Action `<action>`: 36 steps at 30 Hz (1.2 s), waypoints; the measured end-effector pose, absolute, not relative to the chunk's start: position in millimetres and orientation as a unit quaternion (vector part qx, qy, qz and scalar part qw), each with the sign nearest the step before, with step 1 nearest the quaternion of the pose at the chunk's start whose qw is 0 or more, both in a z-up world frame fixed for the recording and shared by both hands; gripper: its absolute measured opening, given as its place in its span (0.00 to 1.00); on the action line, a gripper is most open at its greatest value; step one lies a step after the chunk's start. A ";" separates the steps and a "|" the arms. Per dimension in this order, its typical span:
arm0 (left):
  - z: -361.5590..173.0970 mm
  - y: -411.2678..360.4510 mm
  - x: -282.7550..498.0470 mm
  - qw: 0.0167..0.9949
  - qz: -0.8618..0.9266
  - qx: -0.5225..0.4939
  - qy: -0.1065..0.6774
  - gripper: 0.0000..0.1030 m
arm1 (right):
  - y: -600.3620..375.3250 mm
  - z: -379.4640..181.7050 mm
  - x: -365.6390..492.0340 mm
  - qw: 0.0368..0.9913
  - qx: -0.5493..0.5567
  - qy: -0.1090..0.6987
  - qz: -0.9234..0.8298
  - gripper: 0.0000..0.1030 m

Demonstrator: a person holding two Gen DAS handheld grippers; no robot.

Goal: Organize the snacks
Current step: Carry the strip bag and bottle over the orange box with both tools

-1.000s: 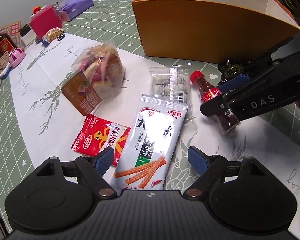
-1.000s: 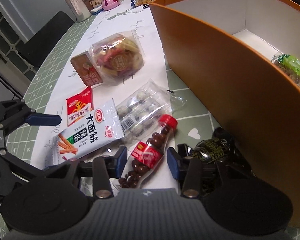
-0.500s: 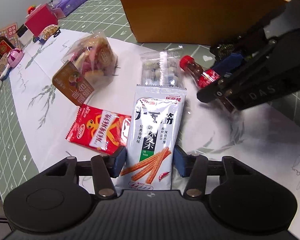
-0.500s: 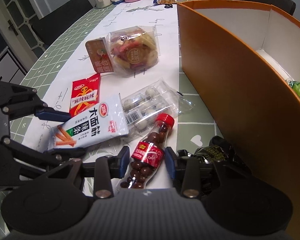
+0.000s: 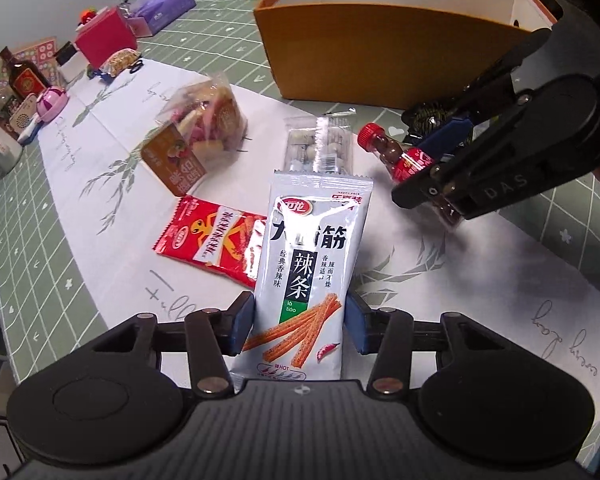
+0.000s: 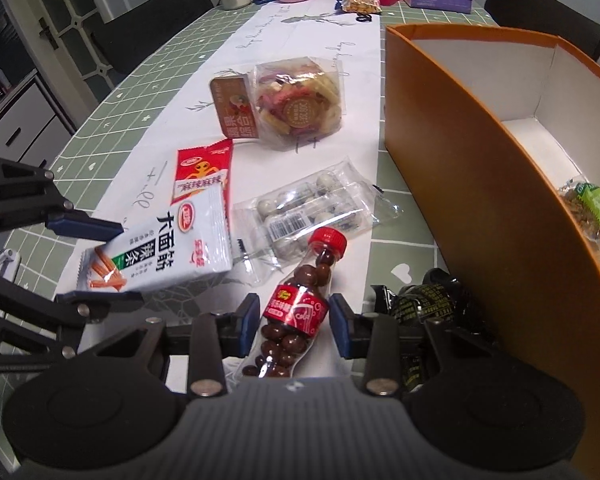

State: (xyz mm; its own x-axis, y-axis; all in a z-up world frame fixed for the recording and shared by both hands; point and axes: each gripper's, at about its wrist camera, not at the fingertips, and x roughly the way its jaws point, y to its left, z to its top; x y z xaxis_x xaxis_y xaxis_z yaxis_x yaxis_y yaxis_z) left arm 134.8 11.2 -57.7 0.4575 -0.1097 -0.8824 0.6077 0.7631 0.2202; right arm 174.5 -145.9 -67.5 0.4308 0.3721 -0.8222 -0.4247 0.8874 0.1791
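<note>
While the left gripper (image 5: 299, 322) is closing its jaws on the lower end of the white spicy-stick packet (image 5: 310, 264), with both blue pads already pressed against its edges, the right gripper (image 6: 294, 320) is clamped tight around the middle of the little bottle of chocolate balls (image 6: 300, 304), right on its red label. The packet looks tilted up off the white table runner (image 5: 112, 128), its top end leaning over the clear pack of white candies (image 5: 320, 148). The bottle's red cap points away toward that same clear pack.

Left on the runner: a red sachet (image 5: 216, 240) just beside the white packet, and a clear bag of mixed sweets (image 5: 208, 120) with a brown card label further back. A black wrapped snack (image 6: 428, 300) sits next to the orange box (image 6: 460, 168), right by the right gripper. Inside the box there's a green-wrapped snack (image 6: 596, 204) near the wall. Random stuff like a pink box (image 5: 106, 38) is at the far end of the green table (image 5: 32, 216).
</note>
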 end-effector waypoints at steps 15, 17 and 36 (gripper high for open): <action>-17.9 3.0 127.2 0.828 -0.216 0.256 0.451 0.53 | -157.9 -25.4 159.3 0.852 -0.042 0.455 0.256 0.36; -12.2 -3.4 128.9 0.828 -0.217 0.259 0.447 0.53 | -162.8 -18.9 158.5 0.853 -0.044 0.452 0.257 0.36; 56.9 -79.7 156.4 0.850 -0.246 0.261 0.387 0.53 | -240.7 60.1 177.2 0.888 -0.051 0.401 0.220 0.36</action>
State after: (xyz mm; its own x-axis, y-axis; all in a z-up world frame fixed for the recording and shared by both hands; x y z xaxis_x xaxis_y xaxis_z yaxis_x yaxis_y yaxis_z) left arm 156.4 -79.7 56.9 0.5793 -0.2165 -0.7858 0.6200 0.7429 0.2524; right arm 177.2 -240.7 60.1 0.5810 0.3502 -0.7347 -0.4318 0.8978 0.0864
